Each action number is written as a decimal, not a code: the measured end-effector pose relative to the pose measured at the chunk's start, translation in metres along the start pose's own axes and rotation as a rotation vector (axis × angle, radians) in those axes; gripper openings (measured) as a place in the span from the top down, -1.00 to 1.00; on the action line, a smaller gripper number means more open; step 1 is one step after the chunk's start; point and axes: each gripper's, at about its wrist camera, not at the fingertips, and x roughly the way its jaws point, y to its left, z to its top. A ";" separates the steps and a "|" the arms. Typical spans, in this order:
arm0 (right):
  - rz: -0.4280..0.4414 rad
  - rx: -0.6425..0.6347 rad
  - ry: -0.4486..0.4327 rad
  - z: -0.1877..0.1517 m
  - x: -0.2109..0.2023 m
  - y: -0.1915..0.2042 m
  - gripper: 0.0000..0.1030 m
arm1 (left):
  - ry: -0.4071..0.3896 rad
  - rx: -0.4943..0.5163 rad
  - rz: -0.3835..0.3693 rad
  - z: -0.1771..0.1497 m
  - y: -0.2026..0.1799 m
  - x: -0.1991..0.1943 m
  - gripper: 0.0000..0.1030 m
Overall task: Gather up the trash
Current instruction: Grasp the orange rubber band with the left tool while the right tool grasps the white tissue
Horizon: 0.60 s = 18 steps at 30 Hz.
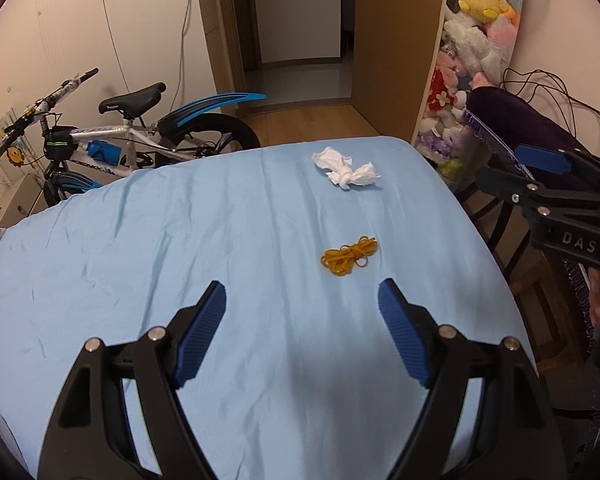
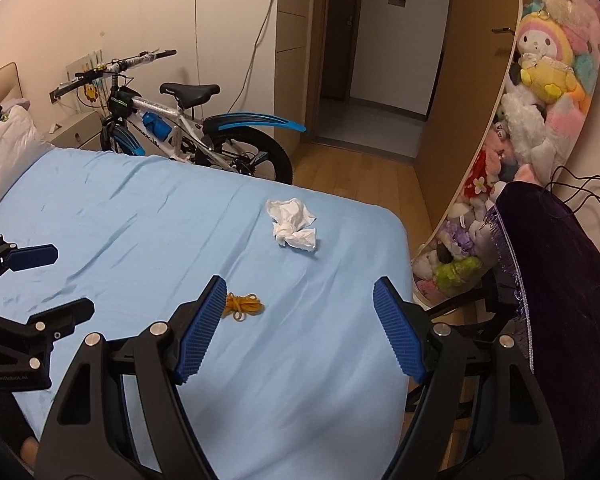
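A crumpled white tissue (image 1: 346, 170) lies on the light blue bed sheet (image 1: 180, 248) near its far edge; it also shows in the right wrist view (image 2: 293, 224). A bundle of yellow rubber bands (image 1: 350, 258) lies nearer, also in the right wrist view (image 2: 243, 306). My left gripper (image 1: 302, 300) is open and empty, above the sheet just short of the bands. My right gripper (image 2: 299, 298) is open and empty, with the bands beside its left fingertip. Each gripper appears from the side in the other's view: the right gripper (image 1: 540, 168), the left gripper (image 2: 64, 280).
A white and blue bicycle (image 2: 180, 128) stands past the bed's far edge. A net of plush toys (image 2: 532, 120) hangs by the door on the right. A dark purple cushioned chair (image 2: 560, 280) stands at the bed's right side. A white bag (image 2: 4, 148) lies at the far left.
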 end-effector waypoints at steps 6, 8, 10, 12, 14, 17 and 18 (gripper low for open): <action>0.018 -0.009 0.021 0.005 0.041 -0.005 -0.42 | 0.028 0.012 -0.038 0.007 -0.010 0.044 -0.52; 0.025 -0.014 0.028 0.006 0.057 -0.006 -0.42 | 0.039 0.009 -0.054 0.009 -0.010 0.060 -0.52; 0.028 -0.014 0.036 0.007 0.072 -0.009 -0.42 | 0.047 0.009 -0.066 0.010 -0.011 0.074 -0.52; 0.032 -0.010 0.045 0.007 0.088 -0.012 -0.42 | 0.057 0.013 -0.072 0.011 -0.013 0.087 -0.52; 0.032 -0.004 0.053 0.007 0.104 -0.015 -0.42 | 0.069 0.018 -0.082 0.011 -0.015 0.102 -0.52; 0.033 0.003 0.070 0.007 0.130 -0.021 -0.41 | 0.085 0.031 -0.089 0.010 -0.015 0.120 -0.52; 0.033 0.002 0.074 0.007 0.137 -0.022 -0.41 | 0.087 0.036 -0.089 0.009 -0.016 0.126 -0.52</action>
